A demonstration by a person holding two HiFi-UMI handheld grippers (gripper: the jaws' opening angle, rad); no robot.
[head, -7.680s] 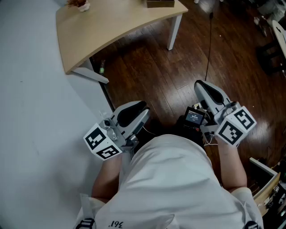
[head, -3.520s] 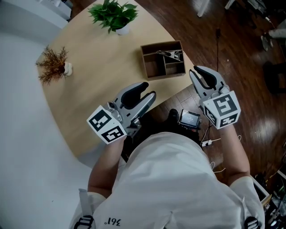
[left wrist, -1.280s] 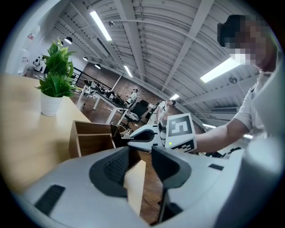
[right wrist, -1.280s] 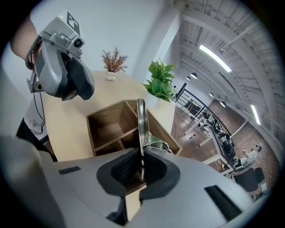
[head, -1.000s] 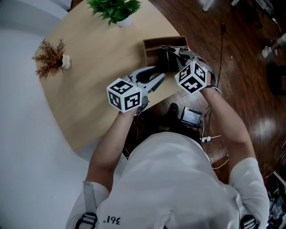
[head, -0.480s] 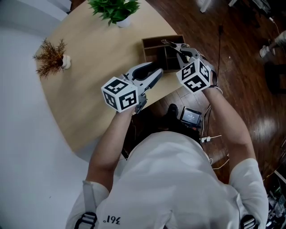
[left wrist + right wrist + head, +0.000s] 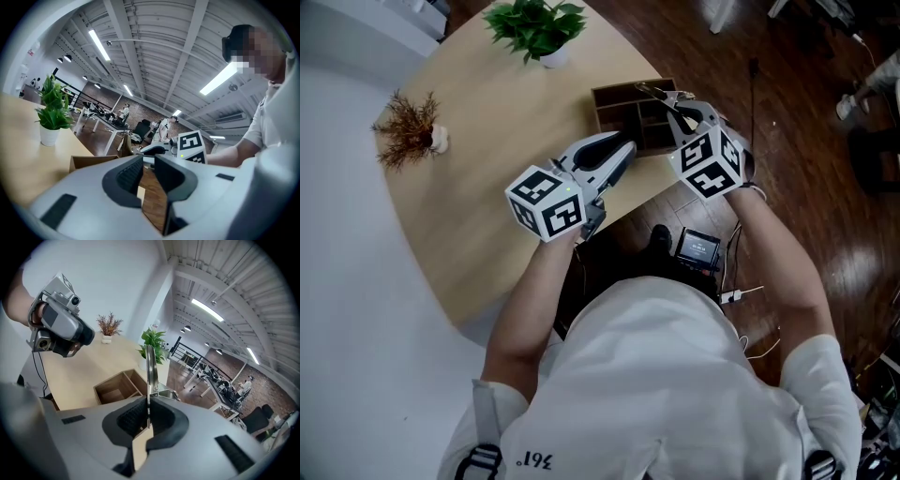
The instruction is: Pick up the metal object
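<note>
R claw [image 7: 148, 409] tight on metal obj [image 7: 149, 369]

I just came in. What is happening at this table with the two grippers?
A person holds a gripper in each hand at a wooden table. The right gripper is clamped on a thin metal object and holds it over the wooden compartment box. The left gripper hovers over the table beside the box. Its jaws have just been closing, but they stand apart with nothing between them.
</note>
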